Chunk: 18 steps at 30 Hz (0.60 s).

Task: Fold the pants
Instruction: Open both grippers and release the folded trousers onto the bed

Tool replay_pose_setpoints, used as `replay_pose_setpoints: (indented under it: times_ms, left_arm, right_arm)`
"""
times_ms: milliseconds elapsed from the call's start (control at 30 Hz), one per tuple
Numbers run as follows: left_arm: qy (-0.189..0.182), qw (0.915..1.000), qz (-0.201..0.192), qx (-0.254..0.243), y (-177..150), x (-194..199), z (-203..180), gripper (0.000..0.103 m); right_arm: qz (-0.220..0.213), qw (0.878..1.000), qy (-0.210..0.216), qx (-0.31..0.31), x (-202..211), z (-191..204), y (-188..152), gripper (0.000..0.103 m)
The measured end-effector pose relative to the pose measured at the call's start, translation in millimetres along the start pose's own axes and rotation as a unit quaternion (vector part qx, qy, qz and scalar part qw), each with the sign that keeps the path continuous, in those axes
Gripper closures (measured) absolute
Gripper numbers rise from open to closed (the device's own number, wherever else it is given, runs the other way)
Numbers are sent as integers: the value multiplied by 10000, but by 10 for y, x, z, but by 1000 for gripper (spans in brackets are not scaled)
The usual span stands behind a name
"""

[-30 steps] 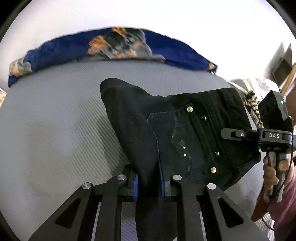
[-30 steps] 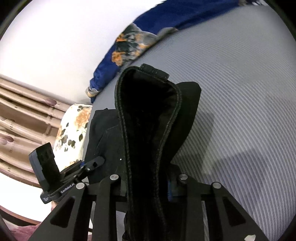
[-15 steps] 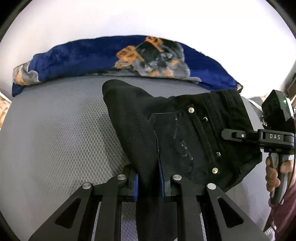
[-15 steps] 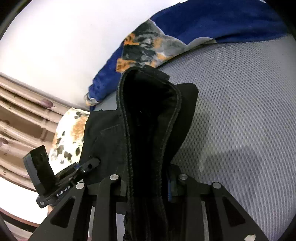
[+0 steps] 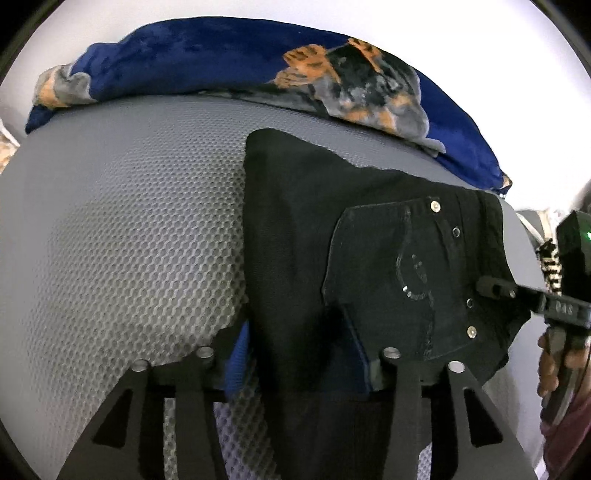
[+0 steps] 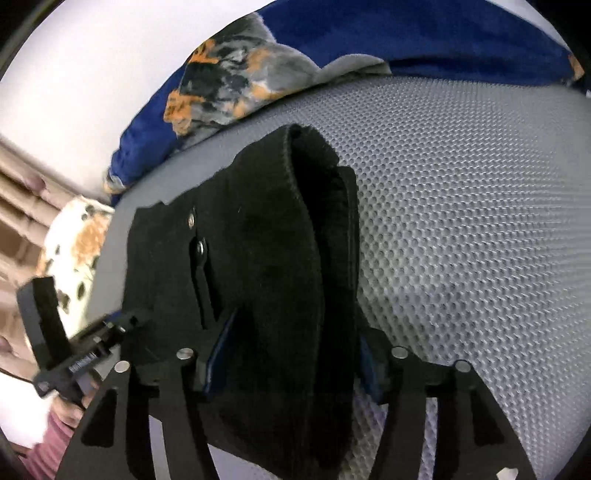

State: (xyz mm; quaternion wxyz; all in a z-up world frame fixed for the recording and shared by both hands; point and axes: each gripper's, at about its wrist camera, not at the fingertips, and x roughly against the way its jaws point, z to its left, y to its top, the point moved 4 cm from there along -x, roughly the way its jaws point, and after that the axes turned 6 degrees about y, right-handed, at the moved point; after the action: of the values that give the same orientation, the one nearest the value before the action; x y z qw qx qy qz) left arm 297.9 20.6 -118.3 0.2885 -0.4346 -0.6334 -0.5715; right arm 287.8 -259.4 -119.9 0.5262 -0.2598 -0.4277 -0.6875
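Two grippers come at one pair of black pants (image 5: 332,236) lying folded on a grey mesh mattress (image 5: 129,229). In the left wrist view the left gripper (image 5: 299,354) sits at 6 o'clock, its jaws opening, and a dark band of the pants runs straight down between its blue pads (image 5: 236,354). The pads stand clear of the cloth on both sides, with mesh showing in the gap at the left. The back pocket (image 5: 399,273) with its metal rivets lies toward 3 o'clock of that gripper, and the folded edge of the pants reaches up to 12 o'clock. The other tool shows at the 3 o'clock edge, a hand (image 5: 554,358) wrapped round its handle.

In the right wrist view the right gripper (image 6: 291,354) is likewise at 6 o'clock with its jaws opening. A thick folded lump of the pants (image 6: 258,258) fills the space between them and spills out toward 12 o'clock; whether the right-hand pad touches it, I cannot tell. A blue patterned blanket (image 6: 406,33) lies along the far edge of the mattress, from 10 to 2 o'clock.
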Motion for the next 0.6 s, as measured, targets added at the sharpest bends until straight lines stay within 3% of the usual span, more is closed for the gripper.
replay_pose_setpoints:
  times_ms: [100,300,600]
  left_arm:
    - [259,9997,17,1,-75,80,-6,47]
    - [1065,9941,-186,-78,-296,422,-62,47]
    - [1571,9855,-606,-204,-638,1017,-283,47]
  right_arm:
    - [-32,9996,-210,162,63,9,-120,38]
    - [-356,9987,-368,44,336,44,-294,35]
    - [-909,9920,-768,424,812,456,-617,34]
